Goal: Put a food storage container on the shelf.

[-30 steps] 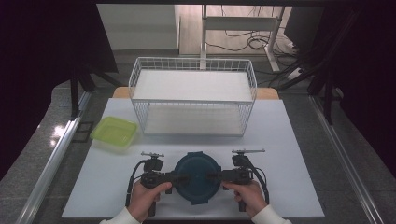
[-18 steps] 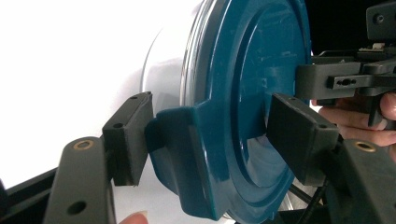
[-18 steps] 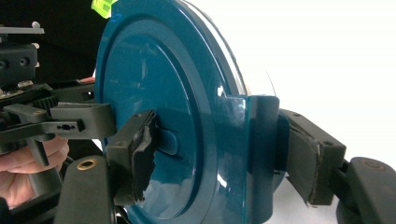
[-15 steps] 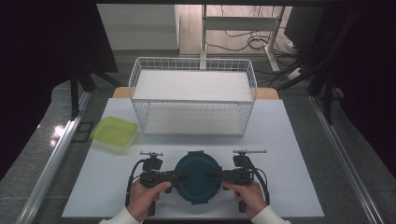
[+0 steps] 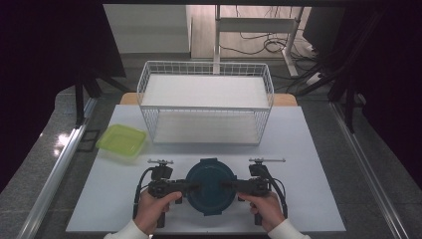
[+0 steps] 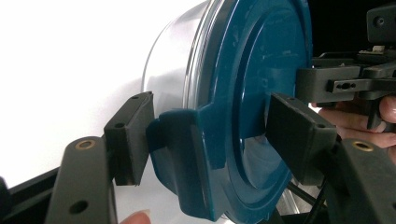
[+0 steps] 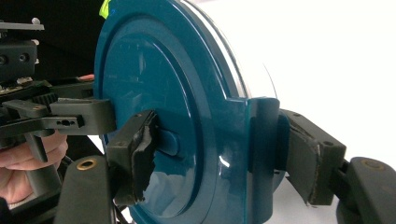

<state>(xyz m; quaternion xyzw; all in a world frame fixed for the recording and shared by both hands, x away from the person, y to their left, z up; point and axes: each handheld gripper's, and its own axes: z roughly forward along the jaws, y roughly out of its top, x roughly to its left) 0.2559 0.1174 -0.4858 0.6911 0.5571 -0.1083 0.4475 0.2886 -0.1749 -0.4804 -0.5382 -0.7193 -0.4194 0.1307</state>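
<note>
our left gripper (image 6: 205,140) has its jaws clamped over a side latch of the round container (image 5: 210,185), one pad under the latch tab, the other pressed on the blue lid (image 6: 261,93). our right gripper (image 7: 219,158) grips the opposite latch the same way, one pad on the lid's face, one behind the tab. the container sits directly between the two grippers, near the front edge of the white surface (image 5: 318,149), lid up, and both hands are equally close to it. the line between the latches runs side to side, so we judge any lift has to be even on both sides. beyond it stands the wire basket (image 5: 206,102), and the green tub (image 5: 122,141) lies off to the left.
</note>
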